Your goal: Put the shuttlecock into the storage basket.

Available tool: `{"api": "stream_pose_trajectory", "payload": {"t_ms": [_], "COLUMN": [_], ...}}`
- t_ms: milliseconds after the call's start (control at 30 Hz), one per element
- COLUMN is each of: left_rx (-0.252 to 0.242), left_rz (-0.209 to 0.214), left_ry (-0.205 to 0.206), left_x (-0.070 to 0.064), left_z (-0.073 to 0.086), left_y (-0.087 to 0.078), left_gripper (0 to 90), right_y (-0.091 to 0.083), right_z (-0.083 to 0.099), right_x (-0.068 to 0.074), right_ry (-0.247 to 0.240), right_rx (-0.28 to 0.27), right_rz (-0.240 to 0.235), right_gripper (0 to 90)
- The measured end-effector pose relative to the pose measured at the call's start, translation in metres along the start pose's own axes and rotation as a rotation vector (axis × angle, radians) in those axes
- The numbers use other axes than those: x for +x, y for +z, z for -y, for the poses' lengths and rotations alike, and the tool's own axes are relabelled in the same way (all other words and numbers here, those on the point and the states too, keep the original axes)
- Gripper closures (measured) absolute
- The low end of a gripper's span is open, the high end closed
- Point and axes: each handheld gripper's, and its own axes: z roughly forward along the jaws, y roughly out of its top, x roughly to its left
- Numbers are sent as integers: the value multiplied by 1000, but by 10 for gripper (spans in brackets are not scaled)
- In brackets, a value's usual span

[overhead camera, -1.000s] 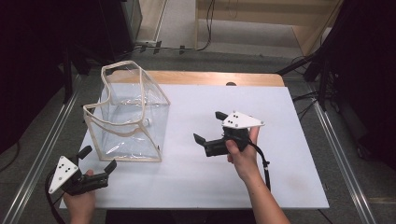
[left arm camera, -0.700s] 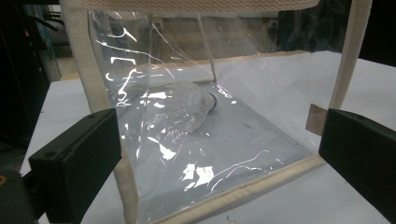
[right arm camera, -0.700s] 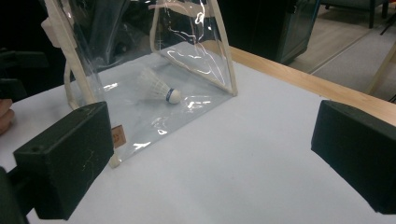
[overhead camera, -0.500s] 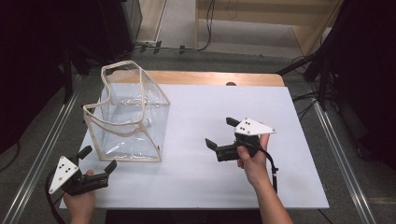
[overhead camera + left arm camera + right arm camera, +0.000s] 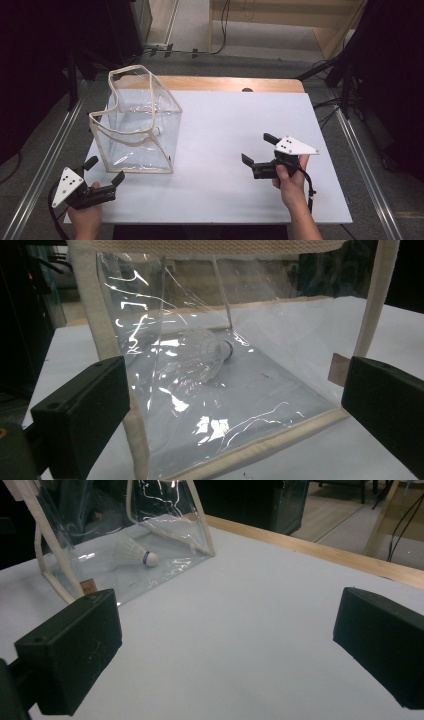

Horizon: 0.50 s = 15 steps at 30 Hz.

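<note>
A clear plastic bag (image 5: 137,122) with cream trim stands open-topped on the left of the white table (image 5: 225,125). Inside it lies a white shuttlecock (image 5: 207,352) on its side, also seen through the bag's wall as the shuttlecock (image 5: 135,552) in the right gripper view. My left gripper (image 5: 104,170) is open at the table's front left corner, just short of the bag (image 5: 225,390), nothing between its jaws. My right gripper (image 5: 259,149) is open over the table's right part, well away from the bag (image 5: 125,535), holding nothing.
A wooden table edge (image 5: 225,84) runs along the back. Metal rails (image 5: 365,165) flank both sides of the table. Cables (image 5: 220,30) lie on the floor behind. Bare white surface stretches between the bag and my right gripper.
My right gripper has drawn back to the right and toward the front edge, away from the bag. The left gripper has stayed put.
</note>
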Motion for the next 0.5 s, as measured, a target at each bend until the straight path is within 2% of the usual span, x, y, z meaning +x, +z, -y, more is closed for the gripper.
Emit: {"api": "stream_pose_trajectory", "payload": {"t_ms": [100,267,500], "left_rx": [1,-3,4], "left_rz": [-1,0,-1], "left_ry": [2,-9,1], "left_x": [0,0,0], "left_z": [0,0,0], "left_y": [0,0,1], "left_gripper": [0,0,0], "right_y": [-7,-17,-31], "right_z": [7,19,33], "right_x": [-5,-14,-25], "right_ry": [6,15,27], "right_rx": [0,-15,-24], "right_rz": [13,7,38], "right_gripper": [0,0,0]}}
